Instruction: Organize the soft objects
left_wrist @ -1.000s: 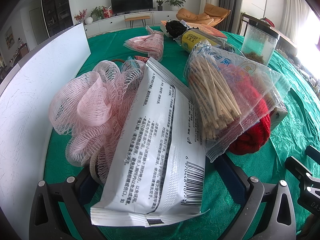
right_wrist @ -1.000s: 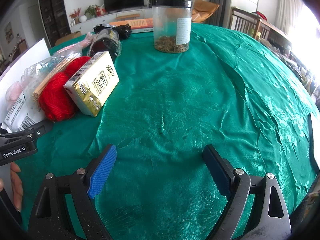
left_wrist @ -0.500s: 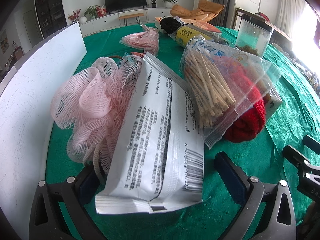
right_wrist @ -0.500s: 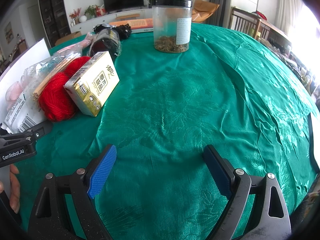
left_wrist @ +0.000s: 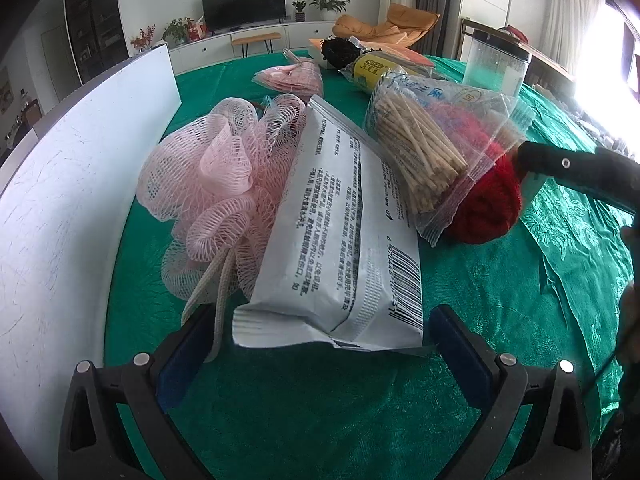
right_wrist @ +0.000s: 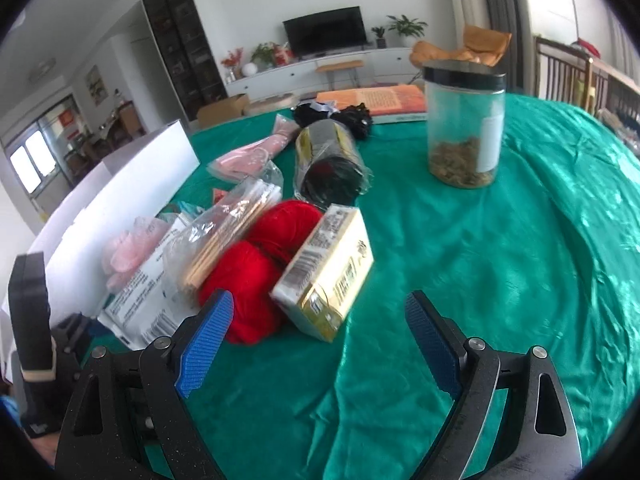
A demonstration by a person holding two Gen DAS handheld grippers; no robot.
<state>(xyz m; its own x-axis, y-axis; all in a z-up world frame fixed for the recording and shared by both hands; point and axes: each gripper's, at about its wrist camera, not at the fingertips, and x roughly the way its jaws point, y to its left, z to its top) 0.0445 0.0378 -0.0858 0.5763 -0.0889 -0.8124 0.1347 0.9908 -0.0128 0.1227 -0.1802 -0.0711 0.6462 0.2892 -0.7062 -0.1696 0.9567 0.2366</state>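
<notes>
Two grippers, both spread wide with nothing between the fingers. Left gripper (left_wrist: 320, 344) low over the green tablecloth (left_wrist: 480, 300), near edge of the white printed pouch (left_wrist: 340, 240) right between its fingers. Pink mesh loofah (left_wrist: 216, 184) squashed against the pouch's left side, beside the white board (left_wrist: 60, 200). Right gripper (right_wrist: 316, 336) facing the red yarn ball (right_wrist: 248, 276) and yellow tissue pack (right_wrist: 332, 272), touching side by side. Bag of sticks (right_wrist: 224, 232) leaning on the yarn.

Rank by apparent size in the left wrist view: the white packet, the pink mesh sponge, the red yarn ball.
1. White packet, though nearest the camera, so its lead is unsure.
2. Pink mesh sponge, looks nearly as large.
3. Red yarn ball, partly hidden by the stick bag.
</notes>
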